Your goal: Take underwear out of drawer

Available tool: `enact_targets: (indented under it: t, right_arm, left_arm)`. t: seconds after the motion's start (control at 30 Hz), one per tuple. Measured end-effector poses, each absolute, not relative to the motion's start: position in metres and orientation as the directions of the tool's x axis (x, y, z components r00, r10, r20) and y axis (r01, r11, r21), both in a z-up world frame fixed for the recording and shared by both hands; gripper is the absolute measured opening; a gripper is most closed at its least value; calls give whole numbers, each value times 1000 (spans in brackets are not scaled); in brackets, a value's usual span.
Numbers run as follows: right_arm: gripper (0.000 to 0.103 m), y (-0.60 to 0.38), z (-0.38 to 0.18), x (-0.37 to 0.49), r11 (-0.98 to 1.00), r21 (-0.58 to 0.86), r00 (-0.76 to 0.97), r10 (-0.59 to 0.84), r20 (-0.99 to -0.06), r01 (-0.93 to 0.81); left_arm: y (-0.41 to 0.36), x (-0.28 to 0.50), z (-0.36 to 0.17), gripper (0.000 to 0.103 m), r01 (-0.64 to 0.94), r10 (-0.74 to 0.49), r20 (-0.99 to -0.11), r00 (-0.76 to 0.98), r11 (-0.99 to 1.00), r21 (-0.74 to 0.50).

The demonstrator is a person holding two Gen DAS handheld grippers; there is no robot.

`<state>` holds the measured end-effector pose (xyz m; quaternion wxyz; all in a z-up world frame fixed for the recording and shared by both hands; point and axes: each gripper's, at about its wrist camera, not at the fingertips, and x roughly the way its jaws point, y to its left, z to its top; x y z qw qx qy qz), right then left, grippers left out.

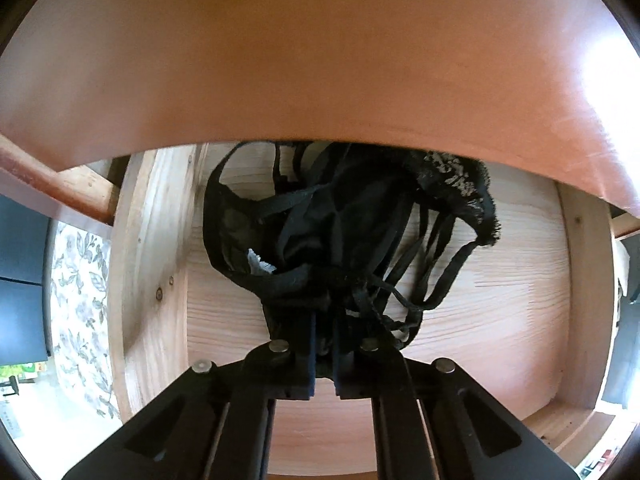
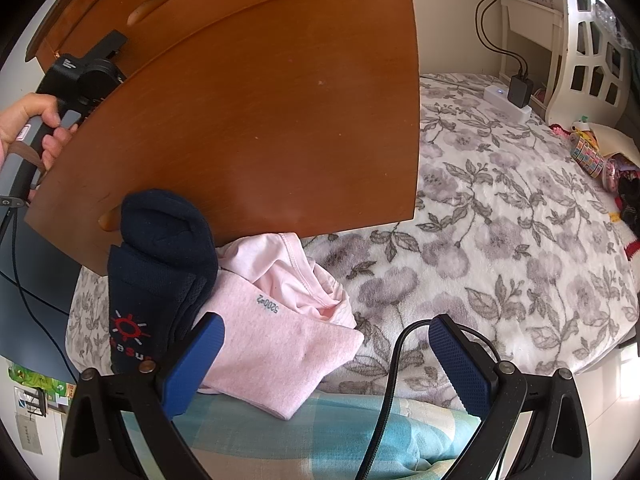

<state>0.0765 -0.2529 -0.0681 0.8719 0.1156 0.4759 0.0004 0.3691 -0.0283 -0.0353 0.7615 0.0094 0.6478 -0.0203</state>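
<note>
Underwear point(image 1: 344, 216), a black tangle of straps and lace, lies on the drawer point(image 1: 500, 280) floor, reaching away under the overhanging top. Left gripper point(image 1: 325, 344) points down, jaws clamped on its near edge; lift upward. Right gripper point(image 2: 326, 344) stands apart, empty, over the bed point(image 2: 500, 240).

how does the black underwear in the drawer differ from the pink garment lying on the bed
The black underwear is a tangle of thin straps and lace; the pink garment is broad, plain knit fabric. The black underwear lies inside the wooden drawer, pinched by the shut left hand-held gripper; the pink garment rests on the floral bedspread, untouched, with the open right hand-held gripper above it. Both are crumpled, not folded.
</note>
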Motion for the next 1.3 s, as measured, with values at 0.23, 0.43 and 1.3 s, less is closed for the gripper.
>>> enact_targets:
  t: [0.23, 0.43, 1.3]
  right_arm:
    - [103, -253, -68, 76, 974, 196, 549, 105, -829, 109]
    - [103, -252, -67, 75, 976, 188, 551, 97, -829, 110]
    - [103, -251, -66, 74, 976, 187, 552, 96, -828, 111]
  left_arm:
    - [-32, 354, -14, 3, 73, -85, -974, 212, 995, -71]
    - [-31, 331, 2, 2, 95, -181, -949, 257, 982, -162]
    - [-51, 324, 17, 26, 145, -129, -953, 274, 985, -92]
